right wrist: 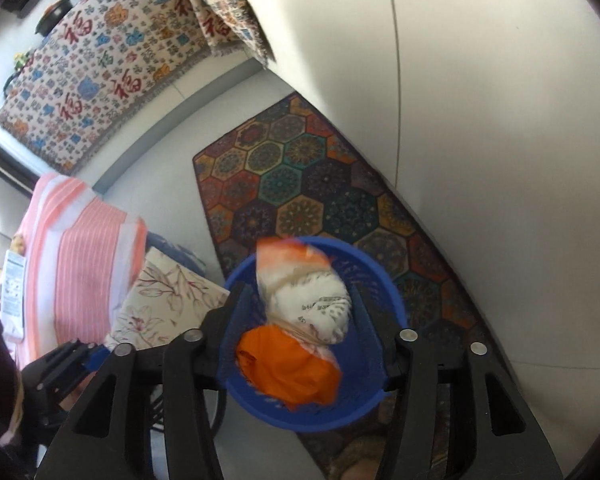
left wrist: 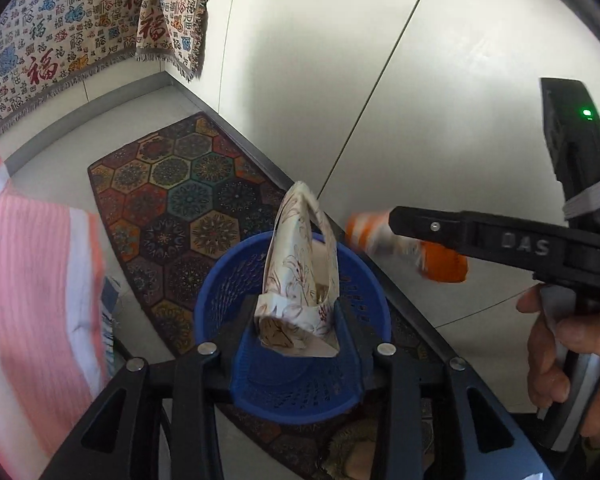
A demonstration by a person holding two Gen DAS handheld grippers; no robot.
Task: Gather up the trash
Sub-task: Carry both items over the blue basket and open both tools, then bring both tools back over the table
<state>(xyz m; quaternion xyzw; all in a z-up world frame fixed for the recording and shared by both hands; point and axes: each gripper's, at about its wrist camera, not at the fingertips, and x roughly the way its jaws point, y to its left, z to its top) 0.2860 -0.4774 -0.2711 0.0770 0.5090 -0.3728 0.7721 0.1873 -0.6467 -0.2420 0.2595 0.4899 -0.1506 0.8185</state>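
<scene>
A blue perforated trash basket (left wrist: 220, 300) stands on a patterned rug. My left gripper (left wrist: 298, 320) is shut on a flattened floral paper box (left wrist: 300, 276) and holds it above the basket. My right gripper (right wrist: 300, 312) is shut on a crumpled orange-and-white wrapper (right wrist: 300, 320) over the basket (right wrist: 384, 280). The right gripper also shows in the left wrist view (left wrist: 384, 236), right of the basket, with the wrapper (left wrist: 440, 264). The floral box shows at the left in the right wrist view (right wrist: 168, 304).
A hexagon-patterned rug (left wrist: 172, 200) lies along a white cabinet wall (left wrist: 380, 60). A patterned cloth (left wrist: 60, 40) hangs at the back. A pink-and-white striped fabric (left wrist: 32, 300) is close on the left. A furry slipper (left wrist: 364, 456) lies below the basket.
</scene>
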